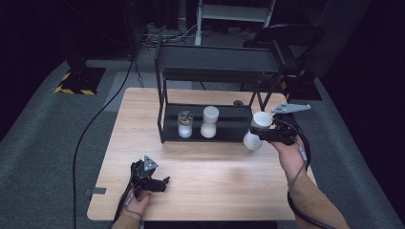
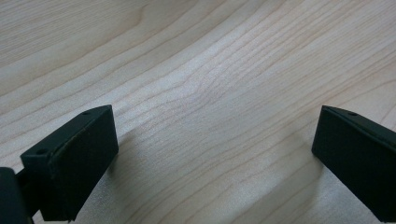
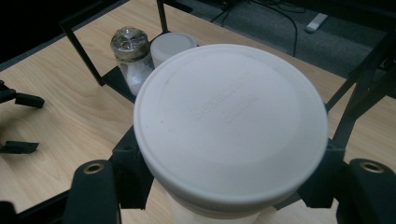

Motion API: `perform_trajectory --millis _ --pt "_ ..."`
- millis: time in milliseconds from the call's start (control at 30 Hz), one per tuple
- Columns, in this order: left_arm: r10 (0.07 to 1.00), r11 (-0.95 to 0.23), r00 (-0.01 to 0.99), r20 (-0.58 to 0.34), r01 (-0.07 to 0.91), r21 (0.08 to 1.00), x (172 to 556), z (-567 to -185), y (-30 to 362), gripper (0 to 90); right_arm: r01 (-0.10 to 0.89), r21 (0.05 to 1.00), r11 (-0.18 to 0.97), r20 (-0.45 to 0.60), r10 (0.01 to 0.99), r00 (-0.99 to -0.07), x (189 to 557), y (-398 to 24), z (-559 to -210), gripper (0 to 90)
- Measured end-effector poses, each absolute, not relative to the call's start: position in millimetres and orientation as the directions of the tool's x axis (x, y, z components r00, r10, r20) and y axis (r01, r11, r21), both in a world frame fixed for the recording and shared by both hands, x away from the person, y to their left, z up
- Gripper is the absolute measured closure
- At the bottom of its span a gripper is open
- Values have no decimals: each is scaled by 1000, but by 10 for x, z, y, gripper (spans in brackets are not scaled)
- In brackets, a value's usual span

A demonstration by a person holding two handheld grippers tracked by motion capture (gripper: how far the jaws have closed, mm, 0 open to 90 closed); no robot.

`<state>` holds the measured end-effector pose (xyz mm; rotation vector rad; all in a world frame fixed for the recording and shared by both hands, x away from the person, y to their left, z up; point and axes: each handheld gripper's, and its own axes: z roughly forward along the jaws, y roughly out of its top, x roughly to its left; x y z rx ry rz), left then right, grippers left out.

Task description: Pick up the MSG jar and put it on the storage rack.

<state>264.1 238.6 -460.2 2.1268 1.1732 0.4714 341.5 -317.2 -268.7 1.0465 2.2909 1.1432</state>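
My right gripper (image 1: 260, 134) is shut on a white hourglass-shaped jar (image 1: 256, 130), held above the table just right of the black shelf rack (image 1: 165, 119). In the right gripper view the jar's round white lid (image 3: 231, 119) sits close up, with both jaws pressed on the waist below it. On the rack's lower shelf stand a glass jar with a clear stopper (image 1: 185, 124) and a second white jar (image 1: 209, 122). My left gripper (image 1: 162, 183) rests low over the table near its front left, jaws wide apart, bare wood (image 2: 205, 121) between them.
The wooden table (image 1: 219, 176) ends close behind the rack and near both forearms. The rack's upper shelf (image 1: 217, 59) overhangs the jars. A black cable (image 1: 95, 129) runs over the grey floor at the left. A stand with a hazard-striped base (image 1: 79, 81) is at the far left.
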Motion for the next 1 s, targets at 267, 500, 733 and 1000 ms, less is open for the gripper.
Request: perform_trajectory --millis 267,500,733,1000 --pt "846 -384 534 -1 610 693 2641 -4602 2387 0 463 784 414 -21 763 -646 3661 -2992 -2669 337" --pt "845 -384 534 -1 610 693 2641 -4602 2387 0 478 769 425 -32 772 -635 3884 -2853 -2721 337" --pt "845 -385 534 -1 610 693 2641 -4602 2387 0 493 761 421 -24 778 -627 4063 -2763 -2831 337" --pt "846 -384 534 -1 610 693 2641 -4602 2387 0 524 741 419 -13 790 -613 4255 -2665 -3003 337"
